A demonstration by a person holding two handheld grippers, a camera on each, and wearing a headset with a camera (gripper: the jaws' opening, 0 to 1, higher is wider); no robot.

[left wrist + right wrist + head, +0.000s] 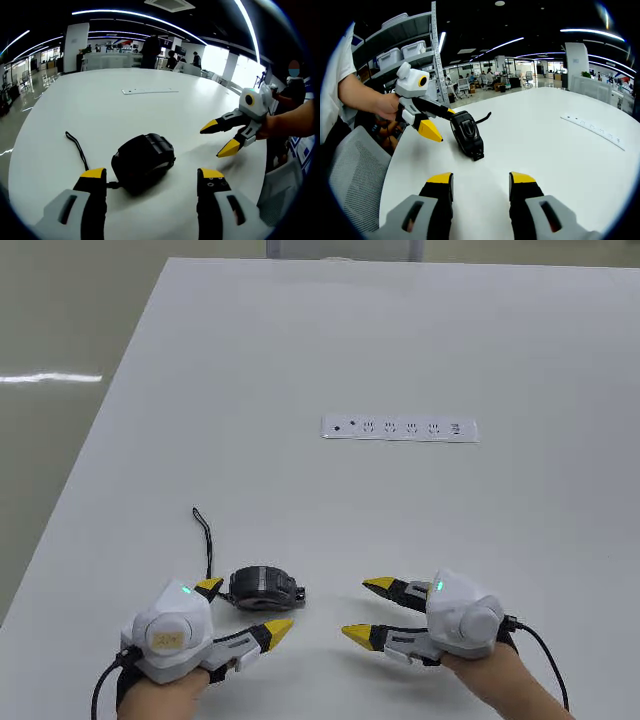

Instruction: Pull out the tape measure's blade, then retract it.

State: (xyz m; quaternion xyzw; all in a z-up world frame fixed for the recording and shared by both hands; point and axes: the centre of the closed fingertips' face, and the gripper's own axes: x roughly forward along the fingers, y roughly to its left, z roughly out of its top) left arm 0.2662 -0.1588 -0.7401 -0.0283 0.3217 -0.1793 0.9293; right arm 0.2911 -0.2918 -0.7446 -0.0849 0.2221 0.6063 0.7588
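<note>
On the white table [400, 340], as the head view shows it, the tape measure [262, 587] is seen lying flat, and its black strap [205, 535] is stretched away from it toward the far side. The left gripper [248, 605] is held just left of the tape measure with its jaws spread wide. One yellow tip is just beside it, and whether they touch cannot be told. The right gripper [358, 607] is held to the right of the tape measure, apart from it, with its jaws also spread and nothing between them. A power strip [400, 428] is laid well beyond the tape measure.

From the left gripper view, the tape measure is found between the two spread jaws and slightly ahead of them, not pinched. The strap is laid out to its left. The right gripper is seen to its right, jaws apart, tips pointed toward it.

From the right gripper view, the tape measure is seen ahead of the spread jaws, well apart from them. The left gripper is held just left of it. One jaw reaches up to it, while the other yellow tip is apart from it.
</note>
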